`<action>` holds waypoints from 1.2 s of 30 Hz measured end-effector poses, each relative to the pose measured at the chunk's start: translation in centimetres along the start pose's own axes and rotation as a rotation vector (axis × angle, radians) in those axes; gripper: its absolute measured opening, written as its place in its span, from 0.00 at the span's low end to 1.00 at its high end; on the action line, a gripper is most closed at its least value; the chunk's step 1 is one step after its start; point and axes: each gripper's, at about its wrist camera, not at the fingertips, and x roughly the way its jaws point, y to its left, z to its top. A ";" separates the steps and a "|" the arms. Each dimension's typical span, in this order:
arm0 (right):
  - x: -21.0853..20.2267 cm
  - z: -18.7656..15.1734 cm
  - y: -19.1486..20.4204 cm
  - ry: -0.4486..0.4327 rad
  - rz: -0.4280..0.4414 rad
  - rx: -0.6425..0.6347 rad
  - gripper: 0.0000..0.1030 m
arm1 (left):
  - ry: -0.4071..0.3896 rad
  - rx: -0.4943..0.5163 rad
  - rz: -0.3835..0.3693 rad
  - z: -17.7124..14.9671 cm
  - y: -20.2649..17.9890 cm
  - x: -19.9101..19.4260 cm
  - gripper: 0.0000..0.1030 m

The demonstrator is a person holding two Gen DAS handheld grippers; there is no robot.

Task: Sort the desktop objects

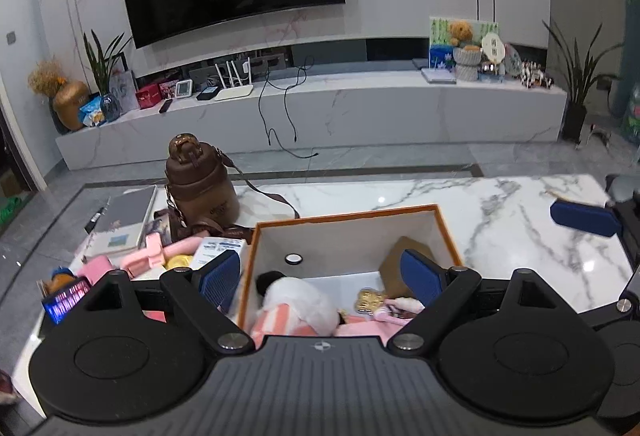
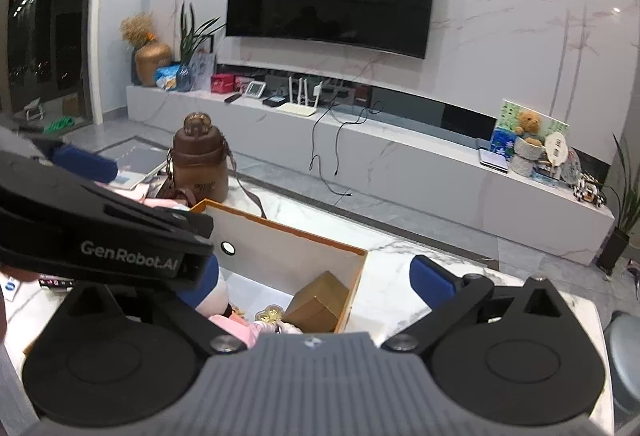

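An orange-rimmed white box point(image 1: 348, 218) stands on the marble table point(image 1: 520, 220). It holds a white and pink plush point(image 1: 300, 302), a gold charm point(image 1: 370, 300), a brown gold box point(image 1: 394, 260) and pink items. My left gripper point(image 1: 320, 274) is open and empty, its fingers astride the box's left wall. The box also shows in the right wrist view point(image 2: 280, 232). My right gripper point(image 2: 316, 280) is open and empty above the box's right side, with the gold box point(image 2: 320, 302) below it. The left gripper's body point(image 2: 100, 236) crosses that view.
A brown bottle with a strap point(image 1: 202, 183), a notebook point(image 1: 122, 220), a pen point(image 1: 96, 215), pink items point(image 1: 160, 250), a white carton point(image 1: 218, 250) and a lit gadget point(image 1: 66, 302) crowd the table's left. A TV cabinet point(image 1: 320, 107) stands beyond the floor.
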 end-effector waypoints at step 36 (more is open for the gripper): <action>-5.4 -6.8 4.8 0.098 -0.039 0.063 0.99 | 0.042 -0.149 0.064 -8.7 -0.3 -6.3 1.00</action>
